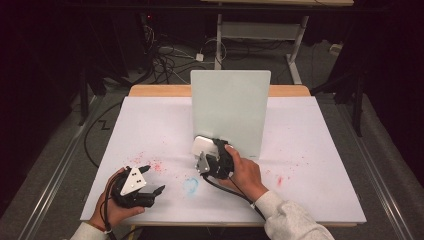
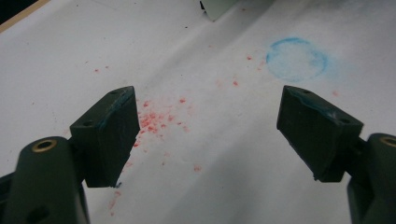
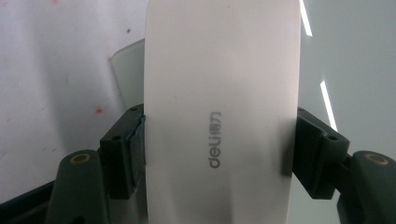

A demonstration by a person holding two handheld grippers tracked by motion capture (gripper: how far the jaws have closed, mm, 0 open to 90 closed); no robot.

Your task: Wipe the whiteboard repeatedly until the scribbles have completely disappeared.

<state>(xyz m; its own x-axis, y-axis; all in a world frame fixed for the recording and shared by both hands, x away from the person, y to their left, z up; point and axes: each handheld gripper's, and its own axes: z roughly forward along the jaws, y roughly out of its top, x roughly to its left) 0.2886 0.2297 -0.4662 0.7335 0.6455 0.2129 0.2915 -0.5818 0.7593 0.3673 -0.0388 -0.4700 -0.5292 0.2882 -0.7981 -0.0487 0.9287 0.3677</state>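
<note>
One item held: right gripper (image 3: 219,154) clamps a white deli eraser (image 3: 219,93) at the board (image 1: 231,107); left gripper (image 2: 208,135) gapes empty (wiping apparently unfinished).

Bench (image 1: 320,165) top is plain white with a tan wood edge at the far side. Red specks are scattered under the left tongs (image 2: 208,135), plus a faint blue ring (image 2: 297,58) just ahead of them on the right. Both tongs are black with brass-coloured screws. The right tongs (image 3: 217,149) grip a smooth white eraser-like block (image 3: 222,93) with grey "deli" lettering; the upright board (image 1: 230,110) beyond it is pale greenish-white.
</note>
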